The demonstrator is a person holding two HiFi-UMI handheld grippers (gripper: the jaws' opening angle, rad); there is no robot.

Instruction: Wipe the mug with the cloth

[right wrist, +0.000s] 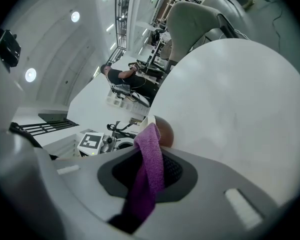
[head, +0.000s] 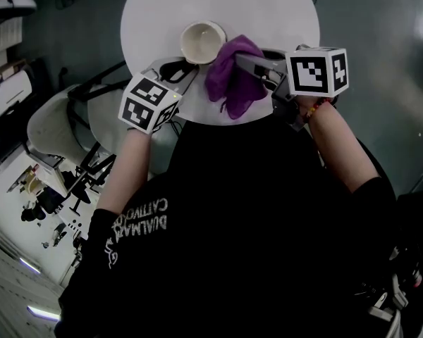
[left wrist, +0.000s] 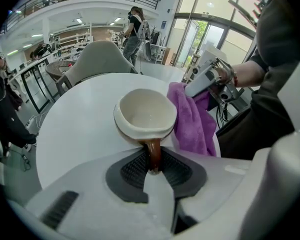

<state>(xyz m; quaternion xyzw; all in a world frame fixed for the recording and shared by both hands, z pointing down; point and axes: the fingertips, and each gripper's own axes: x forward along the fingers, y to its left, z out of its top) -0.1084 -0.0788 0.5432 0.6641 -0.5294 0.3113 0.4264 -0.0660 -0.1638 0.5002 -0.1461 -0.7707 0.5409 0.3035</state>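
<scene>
In the head view the left gripper (head: 182, 69) reaches in from the mug's 7 o'clock, its marker cube (head: 149, 103) low over the near rim of the round white table (head: 282, 13). Its own view shows the 2 jaws clenched on the mug's brown handle (left wrist: 154, 154), which stands upright between the ribbed pads. The mug (head: 202, 42), cream inside and brown outside, sits over the table near its middle with its mouth tipped toward the left gripper; whether its base rests on the table cannot be told. At the mug's 4 o'clock the purple cloth (head: 234, 76) lies against the mug's side and hangs in folds toward the table's near edge. The right gripper (head: 245, 63) comes in from the cloth's 3 o'clock, its jaws clamped on a bunched strip of the cloth that runs up between them.
</scene>
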